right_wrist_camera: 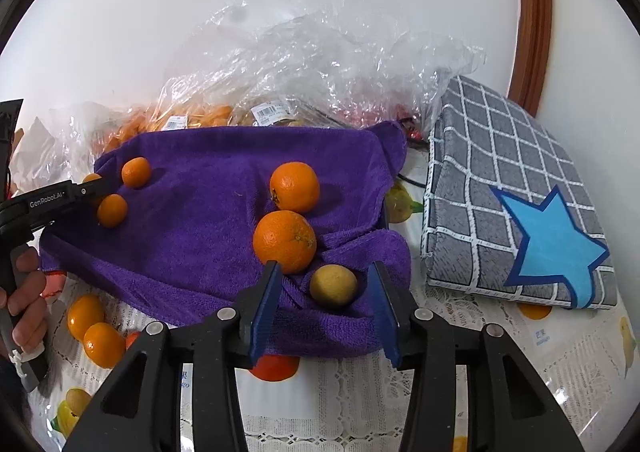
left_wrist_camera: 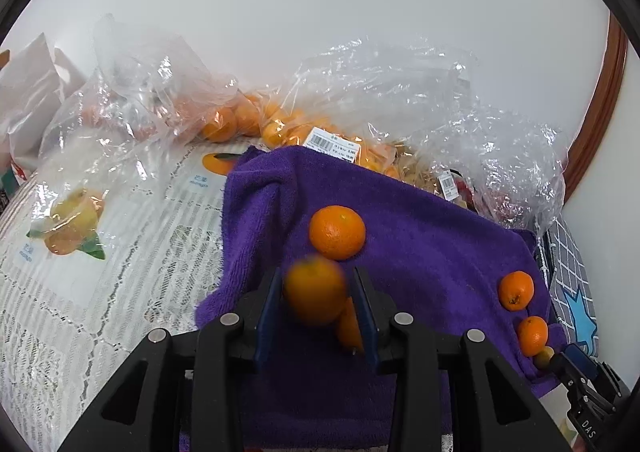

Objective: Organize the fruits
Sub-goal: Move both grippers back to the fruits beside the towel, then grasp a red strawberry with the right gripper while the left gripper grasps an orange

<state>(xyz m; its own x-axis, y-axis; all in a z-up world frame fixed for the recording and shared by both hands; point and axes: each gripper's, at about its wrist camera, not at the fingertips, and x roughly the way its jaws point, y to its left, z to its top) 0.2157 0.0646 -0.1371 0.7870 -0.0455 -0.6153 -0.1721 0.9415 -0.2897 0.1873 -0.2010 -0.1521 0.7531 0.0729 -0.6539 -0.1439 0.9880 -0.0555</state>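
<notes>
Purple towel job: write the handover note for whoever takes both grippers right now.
Left gripper: a blurred small orange sits between its fingers; grip unclear.
Right gripper: open, around a yellowish round fruit lying on the purple terry towel.
Done: two large oranges and two small oranges on the towel.
Left: loose oranges on the lace tablecloth, bagged fruit in clear plastic bags behind.

Purple towel [right_wrist_camera: 208, 236], orange mandarins [right_wrist_camera: 285, 241], one yellow-green fruit [right_wrist_camera: 333, 285]; grey white-gridded cushion [right_wrist_camera: 500, 188] with blue star [right_wrist_camera: 554, 244]; white lace tablecloth [left_wrist_camera: 120, 292].
</notes>
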